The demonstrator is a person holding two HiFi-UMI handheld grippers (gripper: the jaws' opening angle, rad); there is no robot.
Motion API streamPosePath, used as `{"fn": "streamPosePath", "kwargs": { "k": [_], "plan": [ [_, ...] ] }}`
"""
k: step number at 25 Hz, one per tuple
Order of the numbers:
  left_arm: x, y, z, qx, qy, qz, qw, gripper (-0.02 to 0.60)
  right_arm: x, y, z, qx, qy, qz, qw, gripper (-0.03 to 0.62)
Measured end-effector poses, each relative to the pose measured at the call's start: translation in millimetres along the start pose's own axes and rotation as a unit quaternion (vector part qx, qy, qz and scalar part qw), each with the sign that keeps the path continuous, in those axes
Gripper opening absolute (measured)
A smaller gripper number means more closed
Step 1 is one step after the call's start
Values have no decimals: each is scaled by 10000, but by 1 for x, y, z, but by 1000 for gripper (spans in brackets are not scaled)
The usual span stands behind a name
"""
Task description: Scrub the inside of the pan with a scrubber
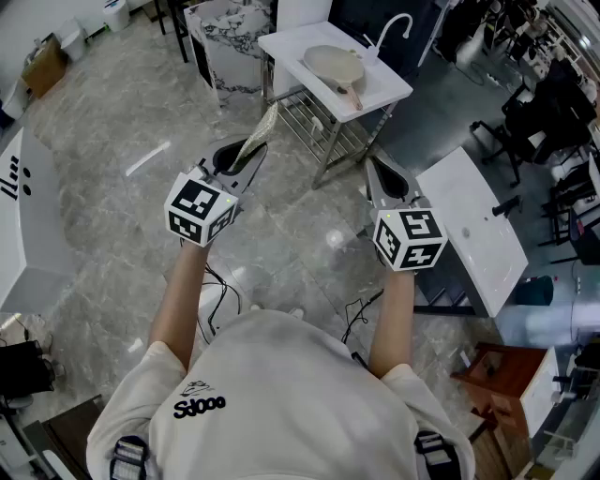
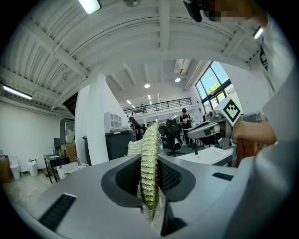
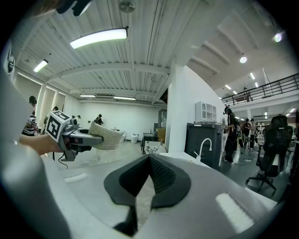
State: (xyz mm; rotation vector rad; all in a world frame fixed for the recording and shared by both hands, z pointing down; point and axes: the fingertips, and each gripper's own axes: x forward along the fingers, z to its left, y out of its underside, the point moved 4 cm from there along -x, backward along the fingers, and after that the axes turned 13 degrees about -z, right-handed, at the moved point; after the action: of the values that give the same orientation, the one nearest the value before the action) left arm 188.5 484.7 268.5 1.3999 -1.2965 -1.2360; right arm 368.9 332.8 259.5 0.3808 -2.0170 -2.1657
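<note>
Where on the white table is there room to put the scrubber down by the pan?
The white table is bare at its left end, beside the pan, and at the near right corner by the pan's handle. It is tight between the pan and the faucet. The left hand-held gripper holds the scrubber.

Scrubber (image 2: 149,158): pale yellow-green, ribbed mesh weave.
Pan (image 1: 335,64): beige, handle too.
Tabletop (image 1: 292,42): plain white.
Left tongs (image 1: 251,150): grey shell, black dimpled pads, cube with black squares on white.
Right tongs (image 1: 377,167): the same grey, black and white.
Floor (image 1: 112,131): glossy grey, pale marble veining.
Shirt (image 1: 281,394): cream, black lettering.
</note>
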Motion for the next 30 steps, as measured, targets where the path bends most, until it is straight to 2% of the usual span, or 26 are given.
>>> {"fn": "streamPosePath", "kwargs": {
  "k": [9,18,30],
  "plan": [
    [-1,1,-4,-4,22,34,10000,67,-4,-1,2,-46,-9,-15,10000,9],
    [4,2,-12,-9,27,69,10000,67,-10,-3,-6,208,-30,-268,9994,9],
    [18,9,-45,23,-215,206,9996,67,-33,4,-39,-95,13,-149,9998,8]
  ]
}}
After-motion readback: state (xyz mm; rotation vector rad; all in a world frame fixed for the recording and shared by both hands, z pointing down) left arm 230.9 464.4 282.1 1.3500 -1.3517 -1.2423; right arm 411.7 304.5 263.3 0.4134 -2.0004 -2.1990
